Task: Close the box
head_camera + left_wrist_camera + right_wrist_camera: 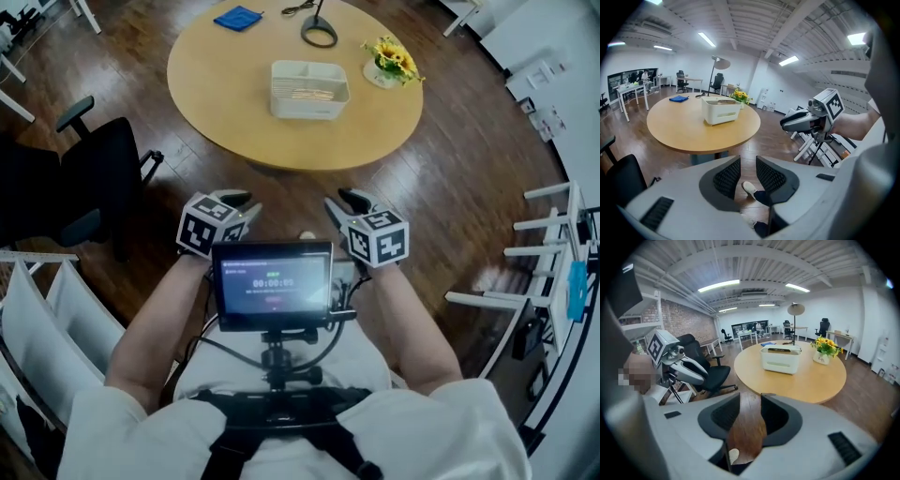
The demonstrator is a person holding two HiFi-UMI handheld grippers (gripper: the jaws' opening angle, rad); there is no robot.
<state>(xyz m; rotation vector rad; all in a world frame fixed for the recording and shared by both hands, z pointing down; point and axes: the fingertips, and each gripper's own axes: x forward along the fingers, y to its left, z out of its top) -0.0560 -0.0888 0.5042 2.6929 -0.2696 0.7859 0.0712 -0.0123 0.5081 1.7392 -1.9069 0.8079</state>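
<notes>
A white box (309,89) stands near the middle of the round wooden table (234,112), its top showing pale contents. It also appears in the left gripper view as the box (721,110) and in the right gripper view as the box (780,358). Both grippers are held well short of the table, over the wooden floor by the person's body. My left gripper (246,206) is open with nothing between its jaws (748,171). My right gripper (339,204) is also open and empty (750,411). Each gripper sees the other beside it.
On the table lie a blue cloth (238,18), a lamp base (319,33) and a pot of yellow flowers (392,61). A black office chair (84,178) stands at the left. White racks (553,253) stand at the right. A small screen (273,281) sits on the chest rig.
</notes>
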